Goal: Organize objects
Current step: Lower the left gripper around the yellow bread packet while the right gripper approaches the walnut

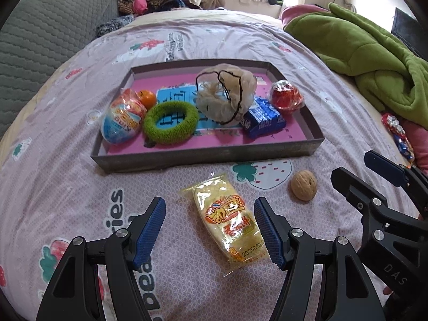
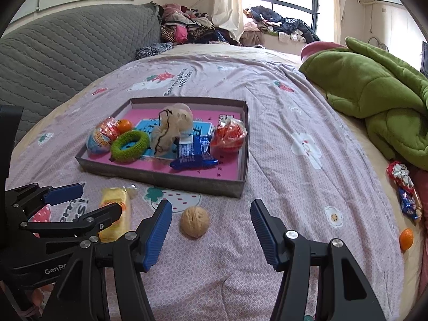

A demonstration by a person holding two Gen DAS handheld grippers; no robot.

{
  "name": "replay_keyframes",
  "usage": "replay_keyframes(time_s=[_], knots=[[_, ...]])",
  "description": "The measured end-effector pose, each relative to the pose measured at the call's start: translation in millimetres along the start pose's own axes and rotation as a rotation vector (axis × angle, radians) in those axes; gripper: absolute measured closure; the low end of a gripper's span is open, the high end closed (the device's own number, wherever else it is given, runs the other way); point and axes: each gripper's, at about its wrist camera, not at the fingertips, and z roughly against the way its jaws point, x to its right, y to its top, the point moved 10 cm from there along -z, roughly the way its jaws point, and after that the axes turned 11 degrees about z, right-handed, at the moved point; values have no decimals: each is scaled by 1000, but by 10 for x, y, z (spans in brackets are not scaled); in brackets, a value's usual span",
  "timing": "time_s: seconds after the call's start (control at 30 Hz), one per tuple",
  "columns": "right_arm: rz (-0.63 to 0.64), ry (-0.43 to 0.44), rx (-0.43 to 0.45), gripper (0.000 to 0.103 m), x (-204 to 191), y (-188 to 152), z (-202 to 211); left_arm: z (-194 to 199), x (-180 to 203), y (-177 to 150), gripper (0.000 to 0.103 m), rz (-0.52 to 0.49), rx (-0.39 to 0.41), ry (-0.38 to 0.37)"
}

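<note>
While both jaws gape, left hand-held gripper (image 1: 210, 230) straddles snack packet (image 1: 230, 224); walnut (image 2: 194, 221) beside

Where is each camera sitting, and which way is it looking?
Left wrist: sits on the left gripper, looking along its open fingers at the yellow snack packet on the bed; the right gripper shows at the right edge.
Right wrist: sits on the right gripper, looking toward the walnut; the left gripper shows at the left.
Both see the tray, walnut, packet and green blanket.
</note>
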Motion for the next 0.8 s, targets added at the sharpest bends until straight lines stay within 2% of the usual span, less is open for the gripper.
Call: replay_keyframes(time_s=[0.3, 0.8], knots=[[-5, 2, -38, 43, 12, -164, -155, -152, 0, -37, 33, 14, -40, -1], [-2, 4, -70, 43, -34, -271, -433, -177, -98, -94, 31, 40, -53, 10]])
